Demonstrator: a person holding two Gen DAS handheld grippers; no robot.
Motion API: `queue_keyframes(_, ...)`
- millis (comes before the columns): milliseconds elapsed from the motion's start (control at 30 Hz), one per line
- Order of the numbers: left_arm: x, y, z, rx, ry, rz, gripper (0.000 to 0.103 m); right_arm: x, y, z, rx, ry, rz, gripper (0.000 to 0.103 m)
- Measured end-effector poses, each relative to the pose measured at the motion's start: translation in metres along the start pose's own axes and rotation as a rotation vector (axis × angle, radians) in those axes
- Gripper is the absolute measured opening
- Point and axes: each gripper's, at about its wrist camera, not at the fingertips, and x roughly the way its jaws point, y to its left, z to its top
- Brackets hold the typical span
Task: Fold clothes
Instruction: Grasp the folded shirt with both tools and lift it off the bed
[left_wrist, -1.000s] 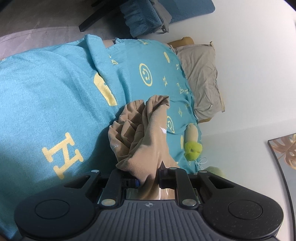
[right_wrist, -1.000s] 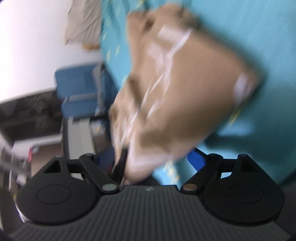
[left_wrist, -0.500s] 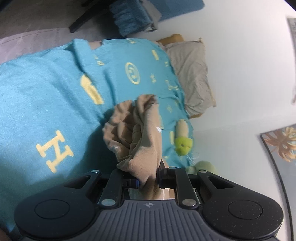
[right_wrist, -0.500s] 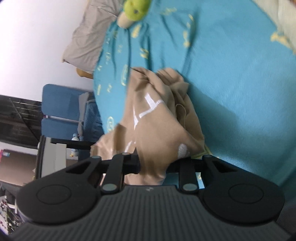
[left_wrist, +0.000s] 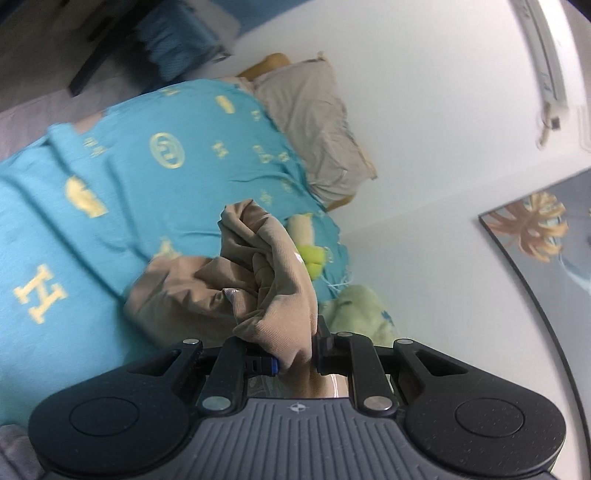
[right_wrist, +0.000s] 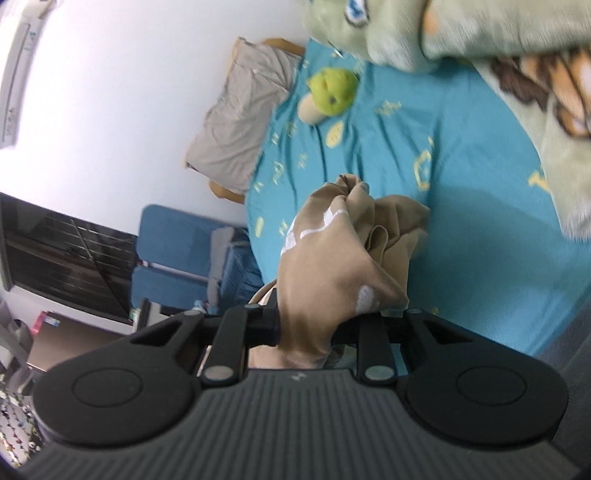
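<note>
A crumpled tan garment (left_wrist: 258, 280) with white printed marks hangs above the bed, bunched in folds. My left gripper (left_wrist: 295, 350) is shut on one part of it, cloth pinched between the pads. In the right wrist view the same tan garment (right_wrist: 332, 273) rises from my right gripper (right_wrist: 321, 325), which is shut on another part of it. Both grippers hold the cloth up off the turquoise bedspread (left_wrist: 129, 177), and its lower folds trail toward the bed. The fingertips are mostly hidden by fabric.
The turquoise bedspread (right_wrist: 461, 166) carries yellow letters and symbols. A grey pillow (left_wrist: 317, 125) lies at the head by the white wall. A green plush toy (right_wrist: 330, 90) and a pale green blanket (right_wrist: 498, 33) lie on the bed. A blue chair (right_wrist: 177, 266) stands beside it.
The right gripper closed from wide open onto the tan garment. Both grippers rose and rolled, lifting the garment off the bedspread; more wall and the pillow came into view.
</note>
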Motion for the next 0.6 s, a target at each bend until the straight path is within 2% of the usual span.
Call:
queue_keyframes(167,0.049,-0.068,-0.004,0.071,0.034,-0.035,0.017,-0.016,0.01,0.052,0.014,-0.061,0.029,0.025)
queue_keyframes(300,0.113,-0.139,-0.016,0.104,0.086,-0.096,0.017,-0.037,0.027,0.123,-0.028,-0.143,0.029,0.025)
queue_keyframes(467,0.208,-0.246,-0.038,0.027,0.185,-0.257,0.017,-0.08,0.064,0.242,-0.143,-0.283,0.009,0.025)
queue_keyframes(600,0.284,-0.328,-0.072,0.061,0.269,-0.391,0.017,-0.121,0.084,0.321,-0.232,-0.424,-0.025,0.025)
